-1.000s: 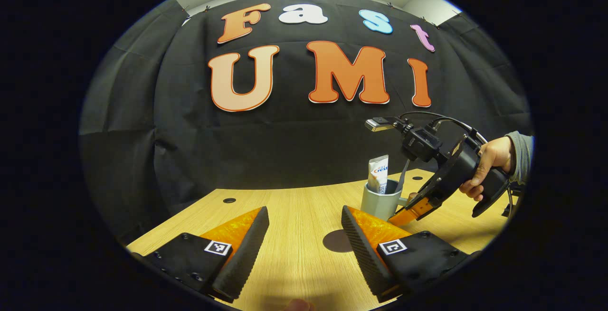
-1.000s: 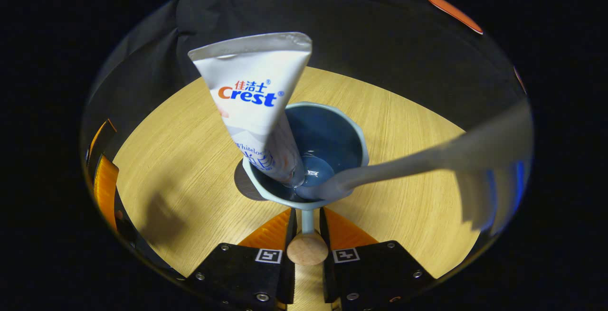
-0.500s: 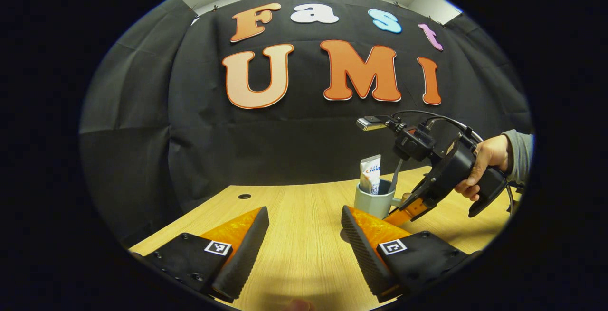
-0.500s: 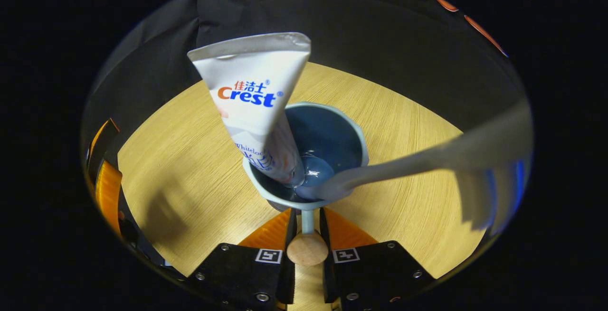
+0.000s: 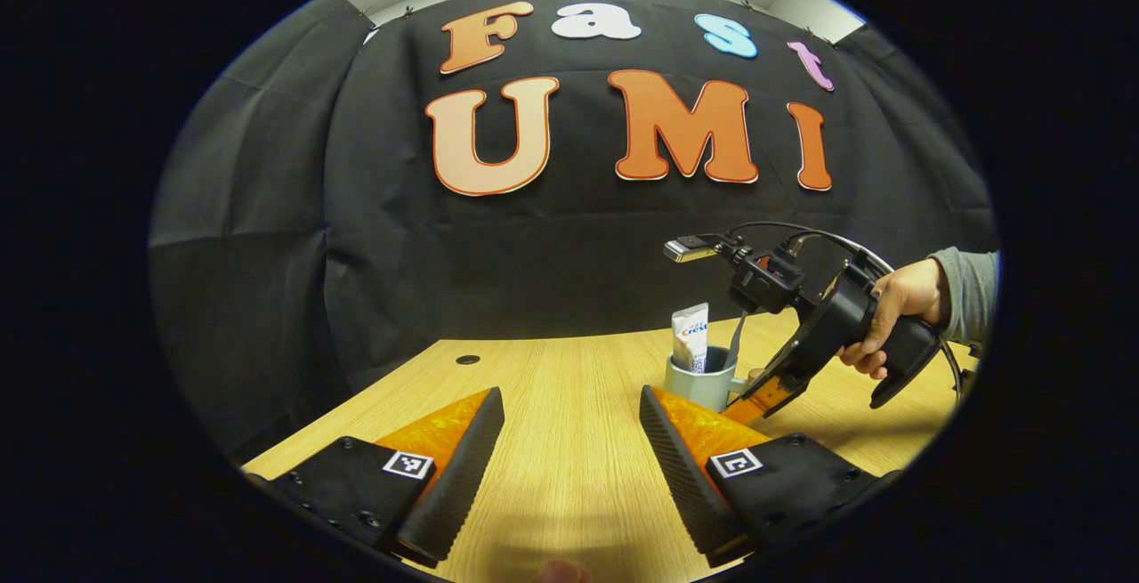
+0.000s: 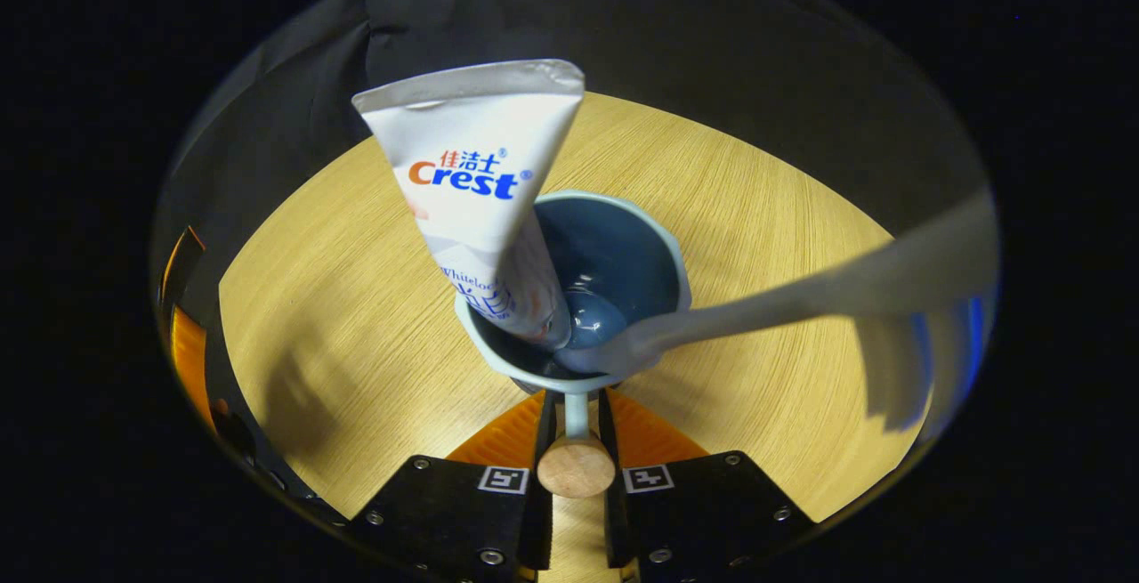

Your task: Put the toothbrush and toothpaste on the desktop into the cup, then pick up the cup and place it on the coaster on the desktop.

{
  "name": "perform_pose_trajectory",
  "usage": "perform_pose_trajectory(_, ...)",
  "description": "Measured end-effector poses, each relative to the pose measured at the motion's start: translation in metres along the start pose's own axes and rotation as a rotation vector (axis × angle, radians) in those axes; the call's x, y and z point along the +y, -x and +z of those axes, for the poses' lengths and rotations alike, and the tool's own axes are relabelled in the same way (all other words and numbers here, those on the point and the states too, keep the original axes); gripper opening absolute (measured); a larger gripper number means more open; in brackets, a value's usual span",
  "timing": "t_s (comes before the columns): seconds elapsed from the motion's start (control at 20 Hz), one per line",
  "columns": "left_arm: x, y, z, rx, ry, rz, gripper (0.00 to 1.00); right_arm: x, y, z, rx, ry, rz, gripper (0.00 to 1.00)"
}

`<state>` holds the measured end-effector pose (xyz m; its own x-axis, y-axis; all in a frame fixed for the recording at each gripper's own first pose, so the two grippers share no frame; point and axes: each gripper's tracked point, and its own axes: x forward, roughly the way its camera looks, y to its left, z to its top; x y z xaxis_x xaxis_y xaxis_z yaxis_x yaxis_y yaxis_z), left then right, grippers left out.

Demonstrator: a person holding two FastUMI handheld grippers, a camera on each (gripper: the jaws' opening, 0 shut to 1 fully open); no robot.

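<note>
A grey-blue cup [image 5: 703, 383] stands out over the wooden desktop [image 5: 569, 387], right of centre in the left gripper view. A white toothpaste tube [image 5: 691, 334] and a grey toothbrush [image 5: 737, 338] stick up out of it. In the right gripper view I look down into the cup [image 6: 614, 245], where the toothpaste [image 6: 476, 191] leans left and the toothbrush [image 6: 801, 298] leans right. My right gripper [image 6: 576, 405] is shut on the cup's handle, whose wooden knob [image 6: 576, 467] sits between the fingers. My left gripper [image 5: 569, 441] is open over the near desktop with nothing in it.
A hand in a grey sleeve [image 5: 890, 316] holds the right gripper [image 5: 756, 400] at the far right. A small round hole [image 5: 467, 359] marks the desktop near the back wall. The left gripper [image 6: 187, 334] shows at the left edge of the right gripper view.
The dark round coaster that showed beside the cup a second ago has slipped out of sight under it. The cup looks smaller and farther off in the left gripper view. Both grips are unchanged.
</note>
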<state>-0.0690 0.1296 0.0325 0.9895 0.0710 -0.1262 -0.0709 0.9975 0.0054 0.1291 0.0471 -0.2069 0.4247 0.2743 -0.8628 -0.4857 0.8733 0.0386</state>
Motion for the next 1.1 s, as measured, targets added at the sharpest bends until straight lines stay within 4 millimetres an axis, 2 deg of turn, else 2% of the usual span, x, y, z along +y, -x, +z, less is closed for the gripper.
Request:
perform_pose_trajectory(0.2,-0.001,-0.001,-0.003,0.011,0.002,0.0,0.97,-0.001,0.011,0.014,-0.027,-0.018,0.024,0.29)
perform_pose_trajectory(0.6,-0.002,-0.008,0.004,0.015,0.019,0.003,0.97,-0.011,0.01,0.032,-0.189,-0.005,0.037,0.46)
perform_pose_trajectory(0.75,-0.003,-0.009,0.007,0.013,0.024,0.006,0.96,-0.014,0.009,0.039,-0.27,-0.017,0.045,0.58)
perform_pose_trajectory(1.1,-0.016,-0.013,0.015,0.003,0.014,-0.003,0.97,-0.02,0.006,0.048,-0.446,-0.013,-0.003,0.66)
